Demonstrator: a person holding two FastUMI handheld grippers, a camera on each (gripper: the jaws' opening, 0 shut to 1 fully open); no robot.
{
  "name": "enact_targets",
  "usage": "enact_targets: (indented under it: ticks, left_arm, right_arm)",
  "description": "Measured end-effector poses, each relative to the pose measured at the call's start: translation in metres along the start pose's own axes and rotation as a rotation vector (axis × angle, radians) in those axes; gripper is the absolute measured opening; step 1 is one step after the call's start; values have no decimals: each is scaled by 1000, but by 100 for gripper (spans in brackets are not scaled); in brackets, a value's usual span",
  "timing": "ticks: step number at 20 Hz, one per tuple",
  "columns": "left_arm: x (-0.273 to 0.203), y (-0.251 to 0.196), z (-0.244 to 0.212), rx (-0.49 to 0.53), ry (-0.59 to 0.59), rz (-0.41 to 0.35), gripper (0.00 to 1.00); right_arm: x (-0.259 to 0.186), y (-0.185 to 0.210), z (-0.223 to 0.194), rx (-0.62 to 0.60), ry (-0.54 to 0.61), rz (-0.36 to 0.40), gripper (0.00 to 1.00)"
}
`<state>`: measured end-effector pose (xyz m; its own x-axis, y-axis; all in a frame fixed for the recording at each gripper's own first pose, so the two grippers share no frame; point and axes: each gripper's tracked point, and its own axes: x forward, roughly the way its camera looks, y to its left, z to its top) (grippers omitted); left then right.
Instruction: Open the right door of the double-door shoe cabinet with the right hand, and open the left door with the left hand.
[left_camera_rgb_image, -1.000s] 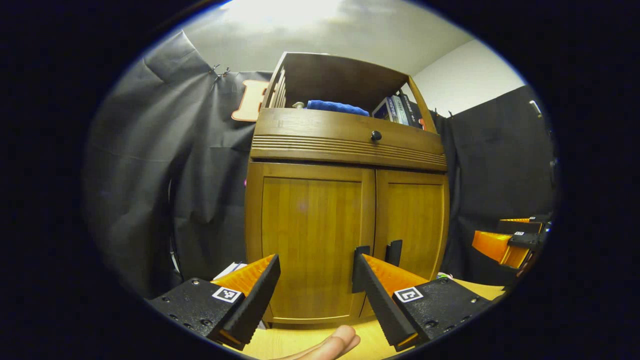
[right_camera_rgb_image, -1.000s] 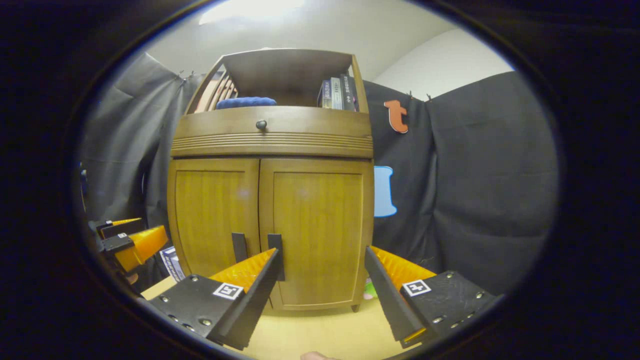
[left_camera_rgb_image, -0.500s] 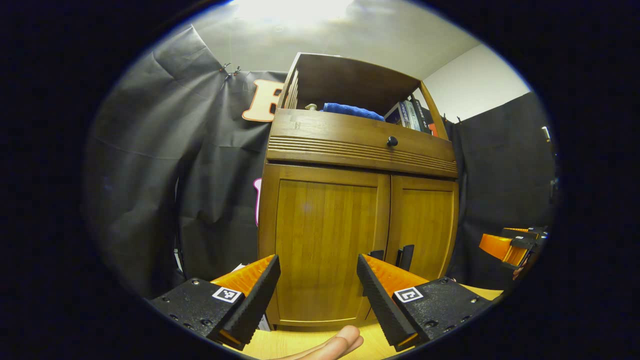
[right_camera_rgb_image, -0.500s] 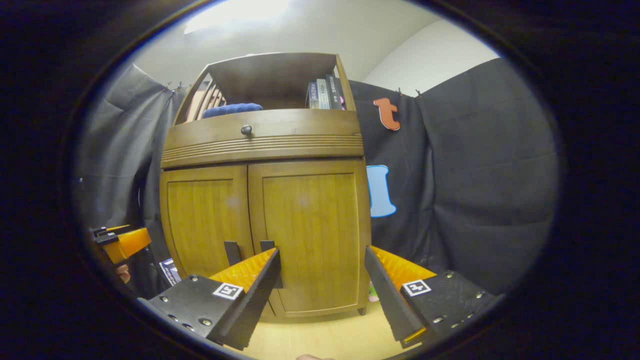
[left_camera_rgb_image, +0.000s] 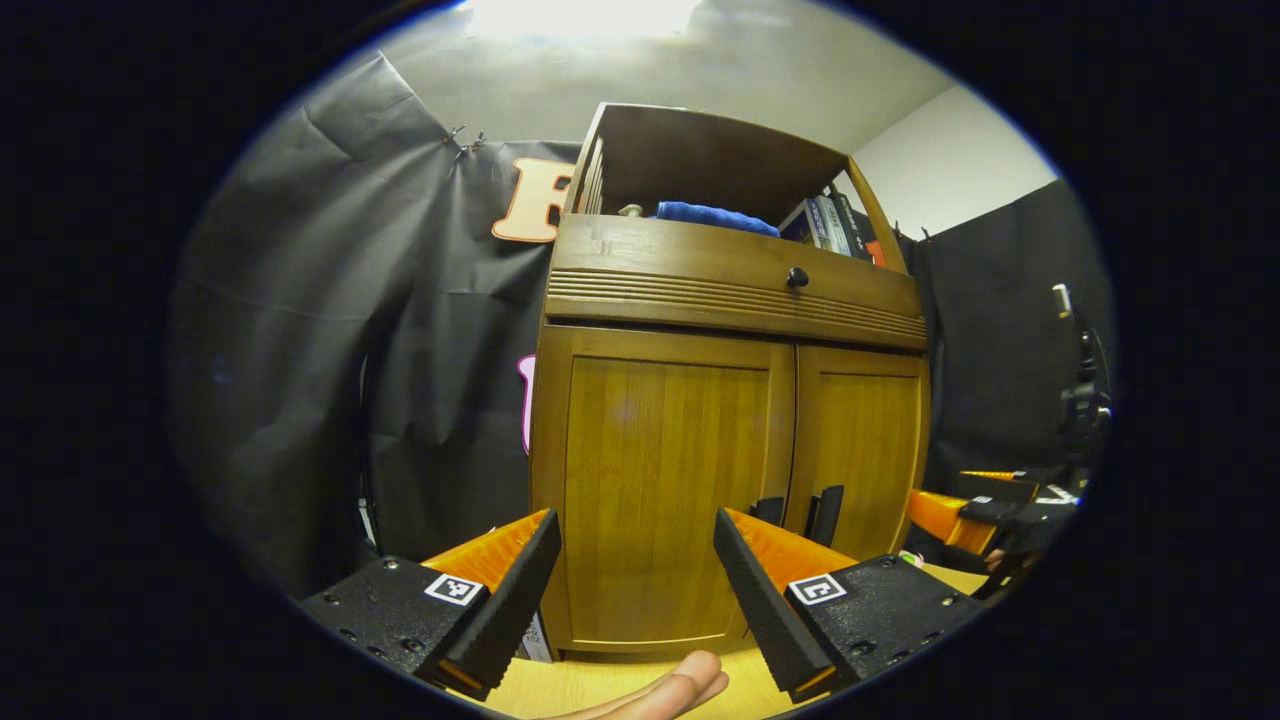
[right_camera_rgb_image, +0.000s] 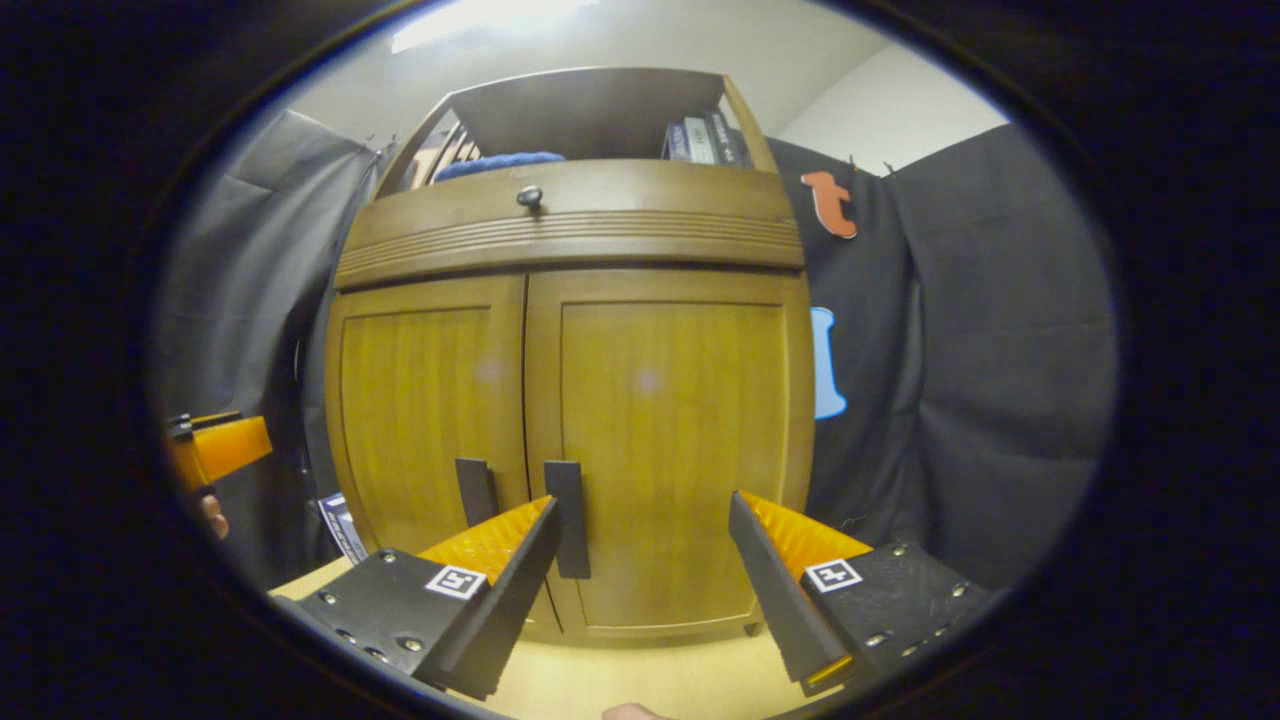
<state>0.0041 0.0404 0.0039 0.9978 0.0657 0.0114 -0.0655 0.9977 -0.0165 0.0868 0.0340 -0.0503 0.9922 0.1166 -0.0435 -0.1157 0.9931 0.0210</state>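
The honey-brown wooden double-door shoe cabinet (right_camera_rgb_image: 570, 400) stands shut on the counter (right_camera_rgb_image: 640, 680). Both grippers' jaws are spread, empty. The rigid doors likely swing lightly; grasp the black vertical handles (right_camera_rgb_image: 571, 520).

Open air lies between the right claw (right_camera_rgb_image: 640, 590) and the right door's handle (right_camera_rgb_image: 570, 518); both cabinet doors (right_camera_rgb_image: 665, 440) stand closed.
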Motion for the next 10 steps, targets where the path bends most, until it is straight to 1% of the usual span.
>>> enact_targets:
  ticks: [2,4,5,6,7,8,9,10]
  left_arm:
    - [0,4,2,-1,-8,10,92]
    - [-1,6,-2,3,4,14,92]
    - [-2,6,-1,3,4,12,95]
    - [-2,6,2,5,-2,7,92]
    - [-2,7,2,6,-9,3,92]
    - [-2,10,3,5,-8,8,95]
    - [-2,15,3,4,-10,21,92]
    - [-5,21,6,3,-19,35,92]
  right_arm:
    - [19,15,-3,-23,-18,32,100]
    - [35,26,-9,-51,-23,35,100]
    - [42,32,-17,-61,-10,47,100]
    - [53,39,-25,-66,9,52,100]
    - [63,41,-31,-60,26,44,100]
    - [72,41,-33,-43,25,23,100]
    - [82,40,-35,-27,13,6,100]
    - [88,39,-36,-16,8,-5,100]
